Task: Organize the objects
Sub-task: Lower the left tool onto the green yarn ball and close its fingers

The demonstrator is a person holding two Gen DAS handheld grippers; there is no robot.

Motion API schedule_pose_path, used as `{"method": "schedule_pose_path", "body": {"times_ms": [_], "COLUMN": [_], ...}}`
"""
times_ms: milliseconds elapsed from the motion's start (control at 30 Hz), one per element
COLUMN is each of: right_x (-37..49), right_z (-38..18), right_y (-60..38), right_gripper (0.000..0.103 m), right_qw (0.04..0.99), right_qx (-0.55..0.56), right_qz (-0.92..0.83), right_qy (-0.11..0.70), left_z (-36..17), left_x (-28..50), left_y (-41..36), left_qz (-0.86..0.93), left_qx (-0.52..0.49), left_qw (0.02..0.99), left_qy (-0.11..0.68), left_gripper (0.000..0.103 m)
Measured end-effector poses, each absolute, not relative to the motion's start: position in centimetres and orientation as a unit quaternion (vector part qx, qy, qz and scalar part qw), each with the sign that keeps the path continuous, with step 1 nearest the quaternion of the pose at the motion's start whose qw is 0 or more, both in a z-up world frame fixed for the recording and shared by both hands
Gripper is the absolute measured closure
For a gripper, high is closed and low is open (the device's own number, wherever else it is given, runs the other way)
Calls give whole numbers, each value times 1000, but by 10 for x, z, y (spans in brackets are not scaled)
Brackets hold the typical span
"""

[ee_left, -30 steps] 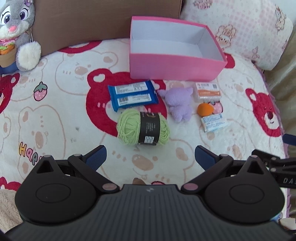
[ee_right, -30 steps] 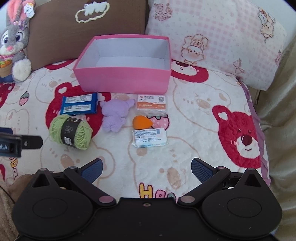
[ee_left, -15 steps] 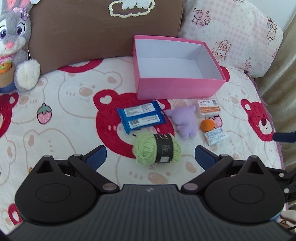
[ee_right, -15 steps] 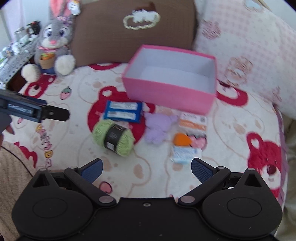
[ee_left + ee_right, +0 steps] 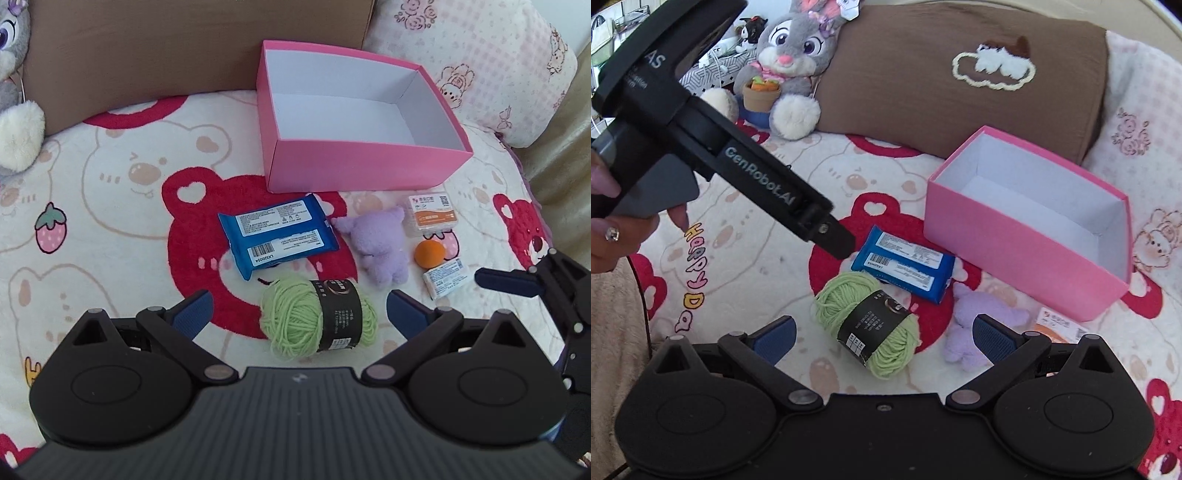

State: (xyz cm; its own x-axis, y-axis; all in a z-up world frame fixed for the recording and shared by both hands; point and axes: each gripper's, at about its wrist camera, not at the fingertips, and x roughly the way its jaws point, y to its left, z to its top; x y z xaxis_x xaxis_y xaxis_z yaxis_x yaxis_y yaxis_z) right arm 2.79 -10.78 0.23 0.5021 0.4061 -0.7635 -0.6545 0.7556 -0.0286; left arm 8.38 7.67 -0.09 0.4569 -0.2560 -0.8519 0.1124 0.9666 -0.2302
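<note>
A pink box (image 5: pixel 364 166) is seen at 12 o'clock in the left wrist view, open at the top and white inside, with nothing in it. Below it, on a bear-print blanket (image 5: pixel 110 206), a blue packet (image 5: pixel 277 234), a purple plush (image 5: pixel 376 247), an orange-labelled packet (image 5: pixel 430 214), an orange ball (image 5: pixel 429 253) and a small white packet (image 5: pixel 447 277) are laid out. A ball of green yarn (image 5: pixel 317 323) lies nearest, between the blue pads of the left gripper (image 5: pixel 299 308), whose jaws are held wide apart with nothing touched. At 3 o'clock one finger of the right gripper (image 5: pixel 508 282) is shown.

In the right wrist view the right gripper's jaws are likewise spread, with the yarn lying untouched just ahead of them. Only here are seen the left gripper's body, reaching in from 10 o'clock, the hand (image 5: pixel 613 225) on its handle, a grey rabbit plush (image 5: pixel 790 66) in full and a brown pillow (image 5: pixel 960 81) with its cloud patch. The ball and the white packet are not shown here.
</note>
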Motion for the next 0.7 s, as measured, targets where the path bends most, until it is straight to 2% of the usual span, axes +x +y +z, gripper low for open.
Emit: {"method": "schedule_pose_path", "body": {"times_ms": [133,300,400,500,700], "right_x": [47,62,66,71,71], "right_z": [-7,-17,-32,-49,-72], "right_y": [-110,-113,-110,-102,-97], "right_gripper": [1,0,1,6,6], "right_qw": [836,828,824,821,820], "right_qx": [-89,-53,-54,-71,-75], "right_qz": [327,341,345,338,334], "right_qy": [432,441,445,454,459], "left_z": [-18,-32,-41,-49,-65], "left_x": [88,94,95,97,98], "left_y": [75,81,82,83,83], "left_qz": [-105,-113,-121,-131,-140], "left_qx": [-57,-74,-76,-84,-96], "left_qw": [848,845,847,847,847], "left_qy": [517,517,512,508,504], "left_gripper": [4,5,5,8,14]}}
